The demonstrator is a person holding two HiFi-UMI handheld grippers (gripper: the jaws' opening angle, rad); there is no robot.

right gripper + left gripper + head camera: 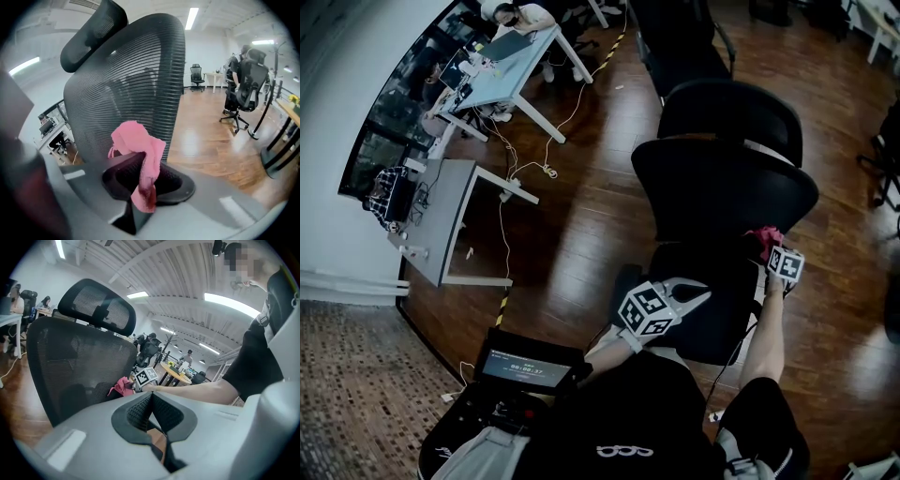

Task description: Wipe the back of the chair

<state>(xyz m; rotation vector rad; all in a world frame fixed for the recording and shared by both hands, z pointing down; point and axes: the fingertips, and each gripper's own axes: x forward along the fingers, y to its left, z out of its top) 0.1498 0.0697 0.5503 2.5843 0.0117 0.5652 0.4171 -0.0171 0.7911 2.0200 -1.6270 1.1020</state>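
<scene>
Just ahead of my right hand-held gripper (146,176), which is clamped on the pink cloth (138,140), stands the chair back (140,65), upright & v. near. Left hand-held gripper (151,411) has jaws together, empty, sits farther off.

The person is wearing a black short-sleeved top (628,412), which is carrying a small white mark at 6 o'clock in the head view. The left gripper (701,292) and right gripper (767,246) are each showing a pale grey shell, black ribbed pads (140,409) and a cube (643,312) of black-and-white square markers.
</scene>
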